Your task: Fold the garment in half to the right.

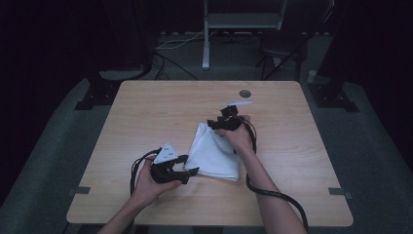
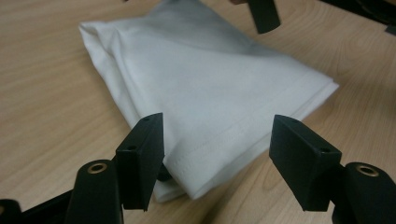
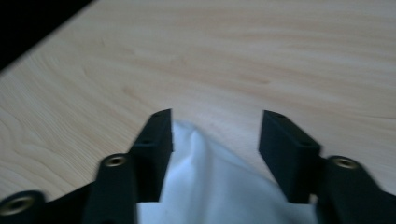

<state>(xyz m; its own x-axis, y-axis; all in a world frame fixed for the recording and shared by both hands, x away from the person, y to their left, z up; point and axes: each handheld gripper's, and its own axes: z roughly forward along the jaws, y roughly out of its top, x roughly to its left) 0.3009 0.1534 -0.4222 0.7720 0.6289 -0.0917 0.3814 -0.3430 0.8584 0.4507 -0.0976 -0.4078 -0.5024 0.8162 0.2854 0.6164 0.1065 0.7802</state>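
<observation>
A folded white cloth (image 1: pixel 214 153) lies near the middle of the wooden table (image 1: pixel 160 107). My left gripper (image 1: pixel 190 165) sits at the cloth's near left corner, held low by a hand. In the left gripper view its jaws stand wide, left gripper (image 2: pixel 217 126) open, with the cloth's hemmed corner (image 2: pixel 210 93) between them and not pinched. My right gripper (image 1: pixel 213 124) is at the cloth's far corner. In the right gripper view its jaws are apart, right gripper (image 3: pixel 215 123) open, and a raised peak of cloth (image 3: pixel 210 186) stands between them, close against the left jaw.
A small round grey grommet (image 1: pixel 245 93) is set in the table near its far edge. Behind the table stand a metal stand leg (image 1: pixel 206 48), floor cables and a dark chair (image 1: pixel 282 48). Each gripper's black cable trails toward the table's near edge.
</observation>
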